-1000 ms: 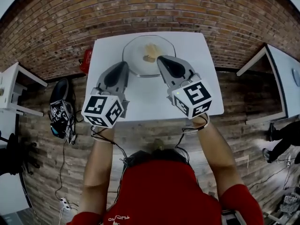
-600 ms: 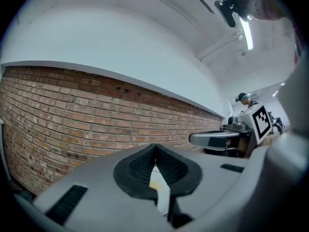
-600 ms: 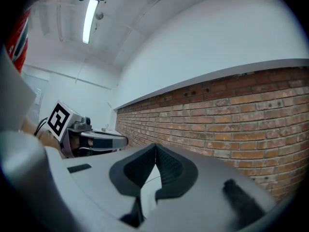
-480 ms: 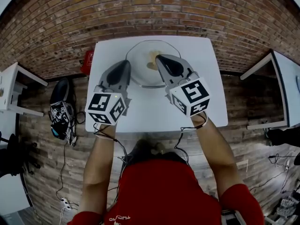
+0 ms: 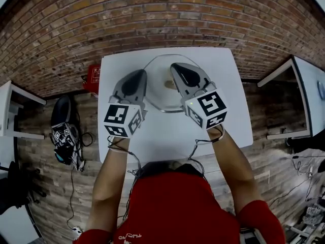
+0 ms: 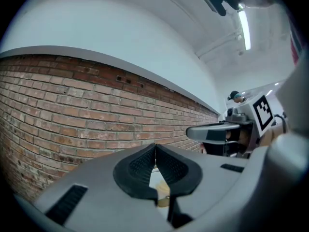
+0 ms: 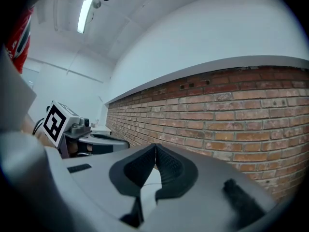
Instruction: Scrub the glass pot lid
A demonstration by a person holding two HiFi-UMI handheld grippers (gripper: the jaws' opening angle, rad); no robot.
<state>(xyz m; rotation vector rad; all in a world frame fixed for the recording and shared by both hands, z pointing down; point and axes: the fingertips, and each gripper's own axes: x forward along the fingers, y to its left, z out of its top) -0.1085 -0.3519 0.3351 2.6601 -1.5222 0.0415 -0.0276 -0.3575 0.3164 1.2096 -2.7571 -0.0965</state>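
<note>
The round glass pot lid lies flat on the white table, towards its far side. A small tan thing sits near the lid's middle; whether it is the knob or a sponge I cannot tell. My left gripper hovers over the lid's left rim, shut and empty. My right gripper is over the lid's far right part, also shut with nothing in it. In the left gripper view the pads of my left gripper meet, with the tan thing below. In the right gripper view my right gripper points at the brick wall.
A brick wall runs behind the table. A red box stands on the floor at the table's far left corner. Black gear with cables lies on the floor at the left. Other white tables stand at the left and right.
The table and lid have slid lower in the head view. Both grippers have drawn closer together over the lid. Their jaws have stayed shut.
</note>
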